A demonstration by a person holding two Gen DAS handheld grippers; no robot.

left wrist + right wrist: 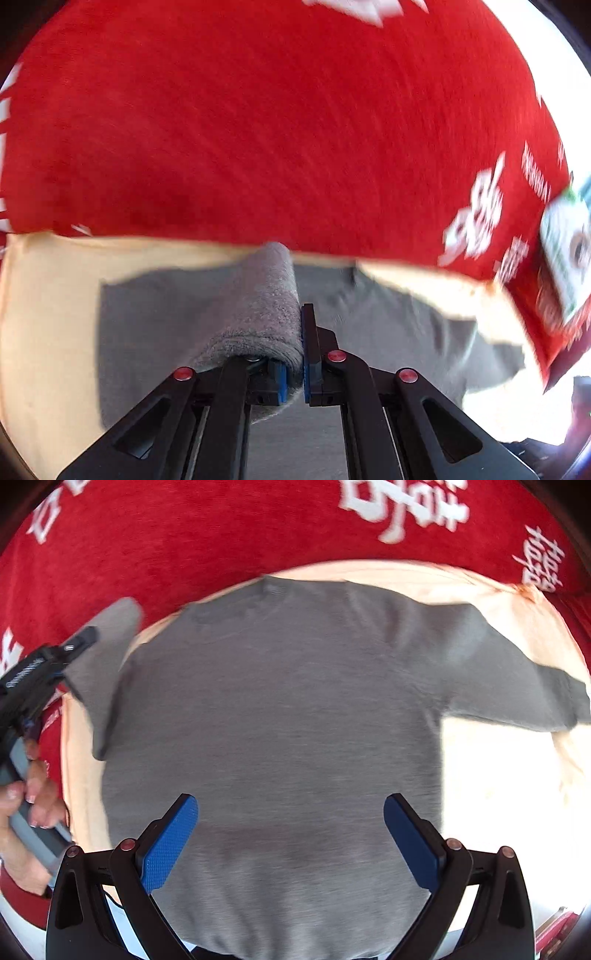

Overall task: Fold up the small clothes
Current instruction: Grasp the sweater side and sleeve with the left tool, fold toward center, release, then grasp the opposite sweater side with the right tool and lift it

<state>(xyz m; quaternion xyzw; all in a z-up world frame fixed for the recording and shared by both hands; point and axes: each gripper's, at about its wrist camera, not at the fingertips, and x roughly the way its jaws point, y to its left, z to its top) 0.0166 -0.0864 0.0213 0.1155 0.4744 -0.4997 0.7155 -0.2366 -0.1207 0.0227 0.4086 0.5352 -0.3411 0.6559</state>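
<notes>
A red cloth (184, 546) with white lettering covers the bench, with a cream sheet (509, 794) over it. A grey sweater (280, 709) lies flat on the sheet. The right tongs (291, 834) hover wide above its hem; the left tongs (293, 354) pinch one sleeve (266, 306).

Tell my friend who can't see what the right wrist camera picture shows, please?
A small grey shirt lies flat on a peach cloth over a red cloth. The right gripper hangs open above it, while the left gripper pinches one sleeve.
</notes>
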